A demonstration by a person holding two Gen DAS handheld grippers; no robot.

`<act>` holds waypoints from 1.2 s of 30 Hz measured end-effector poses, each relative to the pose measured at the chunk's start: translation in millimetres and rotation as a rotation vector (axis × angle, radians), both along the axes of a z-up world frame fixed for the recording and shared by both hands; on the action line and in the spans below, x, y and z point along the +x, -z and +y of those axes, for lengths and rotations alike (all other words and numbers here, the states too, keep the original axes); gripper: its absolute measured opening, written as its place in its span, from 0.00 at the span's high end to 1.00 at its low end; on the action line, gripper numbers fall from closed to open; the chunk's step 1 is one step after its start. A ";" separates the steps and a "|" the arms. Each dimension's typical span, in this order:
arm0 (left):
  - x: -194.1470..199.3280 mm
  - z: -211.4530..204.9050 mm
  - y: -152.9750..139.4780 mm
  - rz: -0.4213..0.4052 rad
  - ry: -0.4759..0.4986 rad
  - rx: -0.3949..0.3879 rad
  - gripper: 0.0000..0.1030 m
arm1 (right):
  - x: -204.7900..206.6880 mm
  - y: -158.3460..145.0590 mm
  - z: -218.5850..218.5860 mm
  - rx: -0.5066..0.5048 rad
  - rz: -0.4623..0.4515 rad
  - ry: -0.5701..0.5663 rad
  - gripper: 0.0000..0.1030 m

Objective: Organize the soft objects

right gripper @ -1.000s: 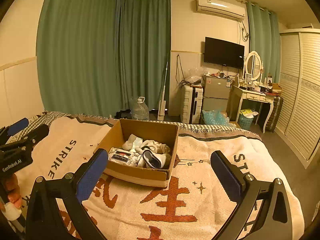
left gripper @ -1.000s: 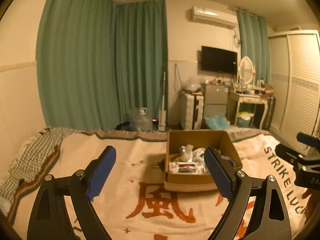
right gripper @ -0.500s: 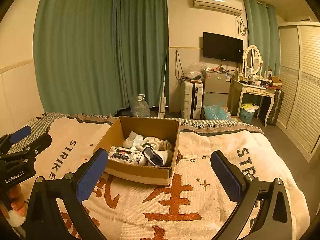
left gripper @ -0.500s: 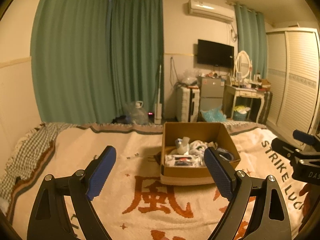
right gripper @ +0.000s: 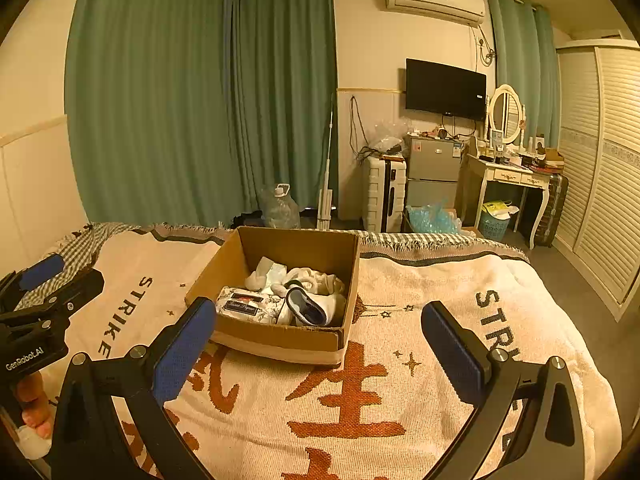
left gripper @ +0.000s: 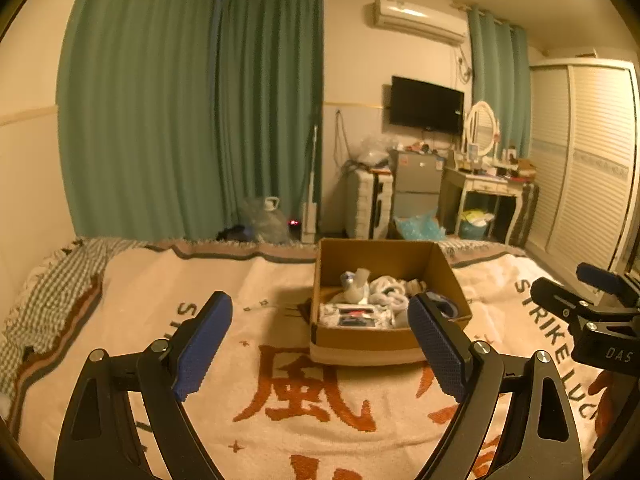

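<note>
A cardboard box point(right gripper: 276, 300) is seen standing on the bed, on a cream blanket point(right gripper: 400, 380) woven with orange characters, and the soft objects are already gathered inside it: a wrapped tissue pack point(right gripper: 246, 305) at the near side, a grey-and-white slipper-like item point(right gripper: 310, 307) beside it, and crumpled white cloth pieces point(right gripper: 304, 278) behind. The left gripper point(left gripper: 320, 344) is held with its fingers spread wide and nothing between them, the box lying ahead between the finger lines; the right gripper point(right gripper: 316, 344) is likewise released and empty, aimed at the near wall of the box. No loose soft item is made out on the blanket in either view, so the step in hand is judged to be either a reach into the box or a final check. If a reach is intended, one item should be singled out, the fingers lowered over the box rim rather than against it, and the cloth pinched at a bunched fold so that neighbours are not dragged along; the light box could slide on the blanket if its wall is nudged
</note>
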State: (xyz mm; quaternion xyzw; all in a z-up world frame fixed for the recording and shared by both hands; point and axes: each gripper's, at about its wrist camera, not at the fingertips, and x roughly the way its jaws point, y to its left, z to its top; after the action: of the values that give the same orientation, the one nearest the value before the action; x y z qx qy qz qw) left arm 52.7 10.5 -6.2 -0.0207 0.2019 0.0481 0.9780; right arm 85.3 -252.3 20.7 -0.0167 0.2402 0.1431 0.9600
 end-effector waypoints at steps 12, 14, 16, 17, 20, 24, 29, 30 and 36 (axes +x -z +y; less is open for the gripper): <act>-0.2 -1.2 2.7 0.009 0.008 0.000 0.12 | 1.9 3.7 2.9 0.004 0.011 -0.004 0.00; 0.0 -1.0 3.2 0.010 0.009 0.000 0.12 | 2.6 4.5 3.9 0.005 0.014 -0.004 0.00; -0.2 -0.7 3.1 0.006 0.007 0.005 0.12 | 3.4 5.3 5.9 0.005 0.018 -0.005 0.00; -0.3 0.0 2.9 0.004 0.007 0.005 0.12 | 3.7 5.8 6.3 0.006 0.020 -0.006 0.00; -1.2 1.4 3.0 0.001 0.007 0.000 0.12 | 4.2 6.7 7.5 0.004 0.023 -0.006 0.00; -0.8 1.8 3.2 0.003 0.008 0.003 0.12 | 5.3 6.7 8.7 0.002 0.024 -0.009 0.00; -0.4 2.8 2.9 0.003 0.003 0.009 0.12 | 5.2 7.4 9.3 0.002 0.023 -0.009 0.00; -0.2 3.4 2.8 0.004 0.002 0.007 0.12 | 5.3 7.3 9.3 0.001 0.023 -0.009 0.00; 0.4 4.7 2.5 0.004 0.002 0.006 0.12 | 5.3 7.3 10.0 0.000 0.024 -0.009 0.00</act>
State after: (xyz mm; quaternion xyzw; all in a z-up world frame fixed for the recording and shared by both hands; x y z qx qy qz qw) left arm 53.1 15.2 -8.6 -0.0173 0.2037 0.0476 0.9777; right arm 90.6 -242.2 13.4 -0.0160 0.2516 0.1475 0.9564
